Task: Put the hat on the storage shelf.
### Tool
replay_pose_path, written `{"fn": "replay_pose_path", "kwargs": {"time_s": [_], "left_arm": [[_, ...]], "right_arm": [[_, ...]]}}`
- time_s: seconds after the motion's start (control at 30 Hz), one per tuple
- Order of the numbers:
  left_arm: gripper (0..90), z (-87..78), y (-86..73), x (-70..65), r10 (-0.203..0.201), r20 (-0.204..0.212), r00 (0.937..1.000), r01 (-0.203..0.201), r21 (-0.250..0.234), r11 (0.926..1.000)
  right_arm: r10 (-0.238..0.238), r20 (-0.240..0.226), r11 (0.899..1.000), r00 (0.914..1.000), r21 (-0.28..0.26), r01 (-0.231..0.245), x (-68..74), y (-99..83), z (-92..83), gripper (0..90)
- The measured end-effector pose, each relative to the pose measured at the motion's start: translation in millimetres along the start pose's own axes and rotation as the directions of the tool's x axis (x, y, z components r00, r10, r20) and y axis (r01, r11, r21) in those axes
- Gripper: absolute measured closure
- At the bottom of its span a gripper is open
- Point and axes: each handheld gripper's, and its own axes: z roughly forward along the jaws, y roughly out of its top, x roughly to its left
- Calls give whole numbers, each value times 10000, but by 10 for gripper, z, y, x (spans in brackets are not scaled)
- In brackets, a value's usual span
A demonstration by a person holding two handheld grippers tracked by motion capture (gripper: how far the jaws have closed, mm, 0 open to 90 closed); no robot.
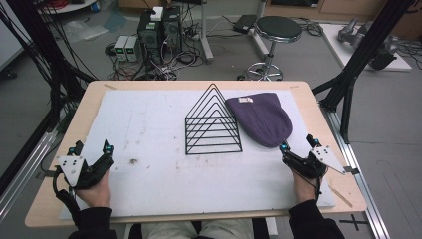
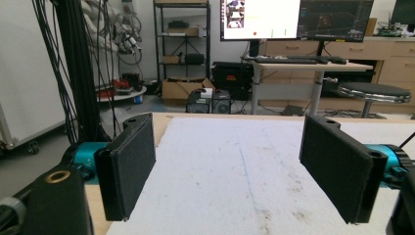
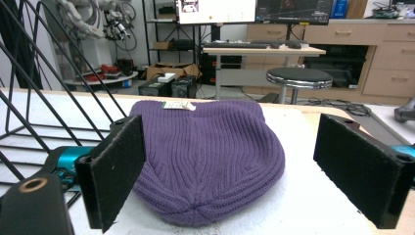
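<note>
A purple knitted beanie (image 1: 260, 118) lies flat on the white mat (image 1: 149, 129), its white label at the far end. In the right gripper view the beanie (image 3: 208, 156) sits just beyond the wide-apart jaws. My right gripper (image 1: 299, 144) is open, a short way in front of the beanie's near end. A black wire rack (image 1: 212, 121) shaped like a triangle stands at the mat's middle, touching the beanie's left side. My left gripper (image 1: 91, 148) rests open at the near left of the mat, nothing between its pads (image 2: 128, 166).
The wooden table (image 1: 343, 191) carries the mat. Beyond its far edge stand a black stool (image 1: 276, 30), computer towers (image 1: 158, 27) and tangled cables. Black frame posts (image 1: 348, 79) flank both sides of the table. A dark stain (image 1: 133, 161) marks the mat near the left gripper.
</note>
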Motion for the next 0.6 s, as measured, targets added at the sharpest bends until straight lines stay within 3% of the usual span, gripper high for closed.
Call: {"fn": "replay_pose_path", "kwargs": {"time_s": [0.6], "left_arm": [[214, 39, -2, -46, 25, 197, 9998, -26, 52, 10000]], "right_arm": [[-12, -34, 9999, 10000, 116, 12, -15, 0, -31, 114]]}}
